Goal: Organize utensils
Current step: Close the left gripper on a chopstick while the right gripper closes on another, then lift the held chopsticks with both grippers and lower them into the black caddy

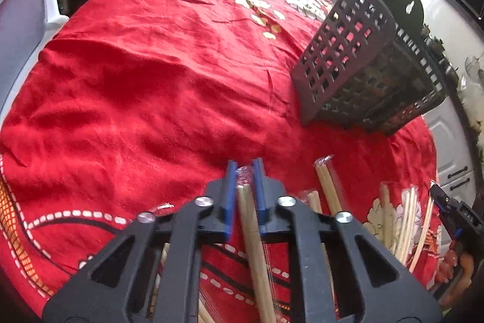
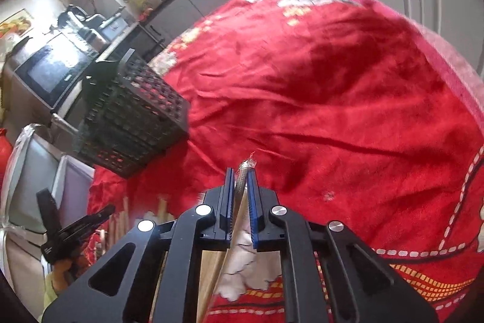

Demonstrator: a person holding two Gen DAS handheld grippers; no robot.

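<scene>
The left tool (image 1: 245, 168) is pinched on a wrapped pair of wooden chopsticks (image 1: 251, 220), whose plastic-covered tip shows between the blue pads; the pair is held clear of the red floral cloth (image 1: 136, 74) that covers the worktop. The right tool (image 2: 241, 174) is likewise pressed together on a thin wrapped pack (image 2: 243, 171), probably also chopsticks, though its contents are hard to make out.

The black lattice holder (image 1: 363, 65) stands tilted at the far right of the cloth in the left view, and at the left in the right view (image 2: 133, 114). No utensils can be seen inside it, though its interior is only partly visible through the mesh.

Several further wrapped chopsticks (image 1: 328, 186) and a bundle of thin sticks (image 1: 405, 220) lie loose on the cloth, near the left tool and well apart from the holder.

The task is judged to be at an early stage: two items are gripped but not yet delivered, and the loose ones are not yet collected. What is left, by this reading, is carrying both held packs to the holder, dropping them in, then gathering the rest.
</scene>
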